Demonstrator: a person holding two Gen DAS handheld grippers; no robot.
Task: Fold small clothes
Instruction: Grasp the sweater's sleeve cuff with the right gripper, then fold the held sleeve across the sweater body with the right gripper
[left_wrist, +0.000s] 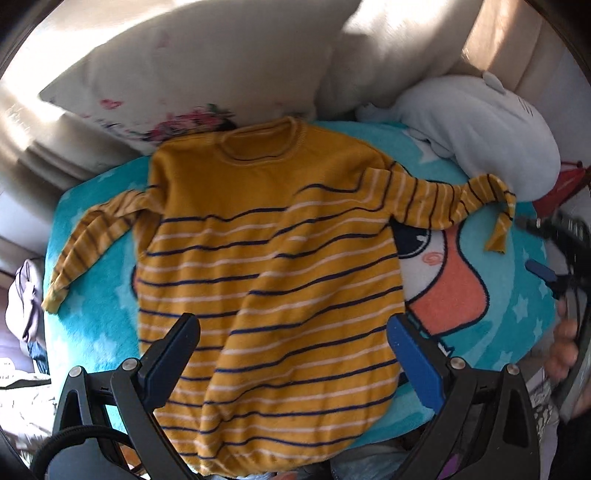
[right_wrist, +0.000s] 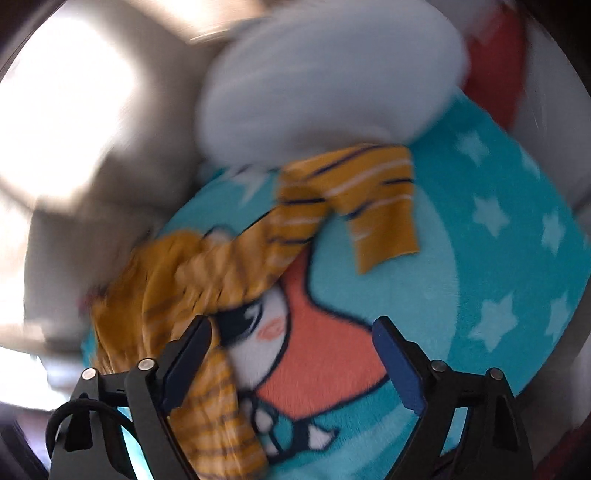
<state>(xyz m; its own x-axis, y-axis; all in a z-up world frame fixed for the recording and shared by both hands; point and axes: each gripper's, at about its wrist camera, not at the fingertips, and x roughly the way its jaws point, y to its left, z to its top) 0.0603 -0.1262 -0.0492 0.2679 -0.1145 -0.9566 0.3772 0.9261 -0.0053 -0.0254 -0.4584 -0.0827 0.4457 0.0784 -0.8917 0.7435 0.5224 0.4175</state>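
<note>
The bed is covered by a turquoise blanket (left_wrist: 96, 325) with white stars and a cartoon figure, and a pale pillow (left_wrist: 166, 74) and a light blue plush toy (left_wrist: 491, 133) are pushed up at its far end. Spread on the blanket, neck hole away from me and hem towards me, lies the yellow striped sweater (left_wrist: 266, 266), face up and mostly flat, though the body carries a few diagonal wrinkles. As I judge it, the folding has hardly begun: the laying-out looks done, and every fold is still to come. The left sleeve (left_wrist: 85, 236) trails outward and down over the blanket, not yet brought in. The right sleeve (left_wrist: 443, 199) stretches out sideways with its cuff (right_wrist: 384, 206) twisted and doubled back on itself, so it wants straightening before it can be folded across the chest. After the sleeves, the body still has to be folded up from the hem. The left gripper (left_wrist: 291, 354) hangs over the lower part of the sweater with its jaws spread wide on either side of the cloth, pinching nothing. The right gripper (right_wrist: 291, 354) is above the blanket just beside the sweater's right edge, jaws likewise wide apart and empty; that view is smeared, but the kinked cuff shows clearly ahead of it, which suggests to me that this sleeve is the first thing to be dealt with.
</note>
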